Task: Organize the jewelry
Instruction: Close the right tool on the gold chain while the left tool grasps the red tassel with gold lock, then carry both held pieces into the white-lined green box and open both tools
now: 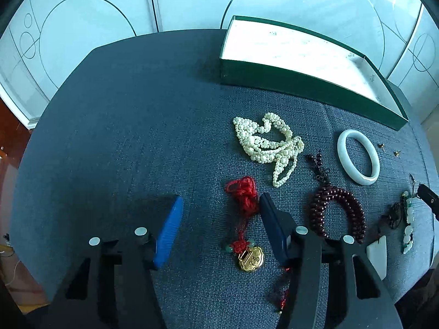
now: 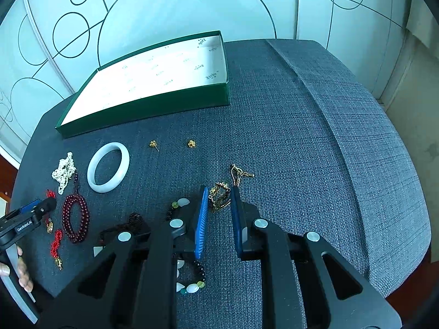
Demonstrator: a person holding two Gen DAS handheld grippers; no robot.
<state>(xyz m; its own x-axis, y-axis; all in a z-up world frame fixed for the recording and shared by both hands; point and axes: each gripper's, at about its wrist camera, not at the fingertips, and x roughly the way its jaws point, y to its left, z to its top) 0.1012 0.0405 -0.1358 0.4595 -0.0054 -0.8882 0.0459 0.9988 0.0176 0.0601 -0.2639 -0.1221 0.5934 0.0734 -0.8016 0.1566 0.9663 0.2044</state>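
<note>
Looking into the green box [image 2: 153, 104], you found it empty, all jewelry lying on the grey cloth [image 2: 301, 142]. Your left gripper [image 1: 221, 205] stood spread around the red-corded gold charm [image 1: 250, 260]; your right gripper [image 2: 219, 200] pinched a gold bracelet [image 2: 219, 196], seen only in the right view.

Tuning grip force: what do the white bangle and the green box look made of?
White bangle: looks like jade or glass, though plastic is possible. It is a smooth, milky, glossy, rigid ring. Green box: looks like matte cardboard, with thin straight walls and a white printed paper lining.

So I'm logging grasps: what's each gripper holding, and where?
Right gripper pinches the gold bracelet across its bunched middle. Left gripper holds nothing.
</note>
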